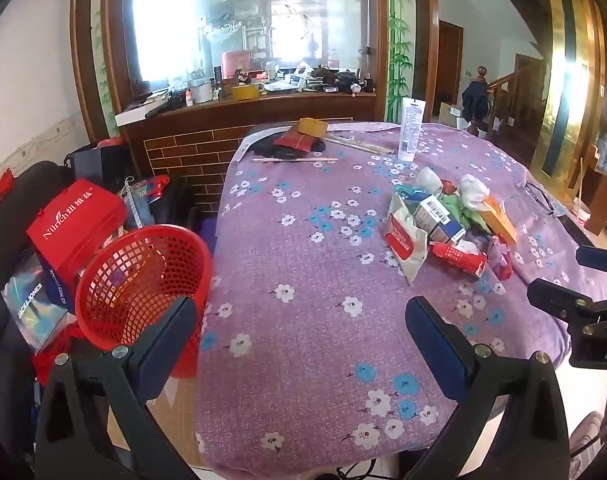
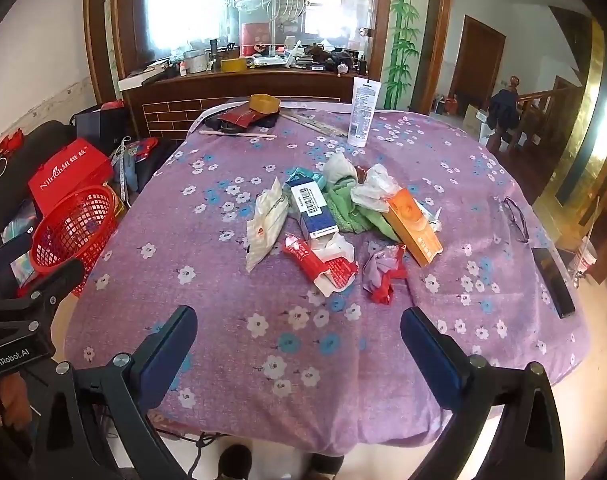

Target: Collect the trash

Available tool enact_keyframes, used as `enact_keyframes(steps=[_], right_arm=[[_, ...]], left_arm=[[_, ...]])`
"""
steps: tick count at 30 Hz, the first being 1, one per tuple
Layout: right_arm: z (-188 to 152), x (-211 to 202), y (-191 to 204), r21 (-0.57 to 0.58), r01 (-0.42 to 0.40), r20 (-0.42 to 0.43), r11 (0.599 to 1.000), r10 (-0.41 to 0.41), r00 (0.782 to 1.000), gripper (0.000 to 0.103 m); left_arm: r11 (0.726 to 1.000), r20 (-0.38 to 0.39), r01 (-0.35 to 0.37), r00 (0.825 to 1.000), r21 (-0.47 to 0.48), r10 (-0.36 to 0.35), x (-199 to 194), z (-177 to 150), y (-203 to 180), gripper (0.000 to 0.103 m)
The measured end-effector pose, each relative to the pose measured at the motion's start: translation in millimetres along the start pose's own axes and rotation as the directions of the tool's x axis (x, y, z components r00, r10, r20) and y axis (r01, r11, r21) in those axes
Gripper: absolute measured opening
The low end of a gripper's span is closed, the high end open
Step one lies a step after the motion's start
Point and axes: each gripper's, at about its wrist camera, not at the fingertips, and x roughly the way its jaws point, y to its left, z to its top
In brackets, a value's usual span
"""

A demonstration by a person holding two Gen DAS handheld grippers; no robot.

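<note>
Left gripper (image 1: 301, 334): fingers spread wide with nothing between them, held over the near edge of the table; its left finger overlaps the basket's rim in the left wrist view.
Right gripper (image 2: 299, 342): fingers also spread wide and holding nothing, poised above the near part of the tablecloth, short of the trash.
Tablecloth (image 2: 231, 300): purple with white and blue flowers, covering the whole table.
Trash pile (image 2: 335, 220): heaped near the middle of the table, ahead of the right gripper.
Pile contents: a white crumpled packet (image 2: 265, 224) on the left, a blue and white box (image 2: 313, 210) beside it, a green cloth (image 2: 349, 208) behind, an orange box (image 2: 413, 226) on the right, a red and white wrapper (image 2: 323, 266) and a purple and red wrapper (image 2: 383, 274) nearest the grippers.
Basket (image 1: 137, 284): red plastic mesh, tilted, off the table's left edge, just beside the left gripper.
White tube (image 2: 363, 110): upright at the far side of the table, apart from the pile.
Glasses (image 2: 515, 214): lying on the cloth to the right of the pile.
Red box (image 1: 77, 224): behind the basket, off the table.
</note>
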Motion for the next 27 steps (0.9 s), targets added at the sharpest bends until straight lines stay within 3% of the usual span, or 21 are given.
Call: enact_keyframes(steps=[23,27], right_arm=[[3,10,-15,0.019,0.023,-0.024,1.000,-0.022,0.999,0.103],[1,16,-28,0.082,-0.017,-0.031,0.996,0.020,0.999,0.102]], left_arm=[[0.999,-0.025,0.046,0.999,0.019,-0.046,20,11,-19,0.103],[0.997,-0.057,0.080,0.995,0.017,-0.079,29,12,-25,0.103]])
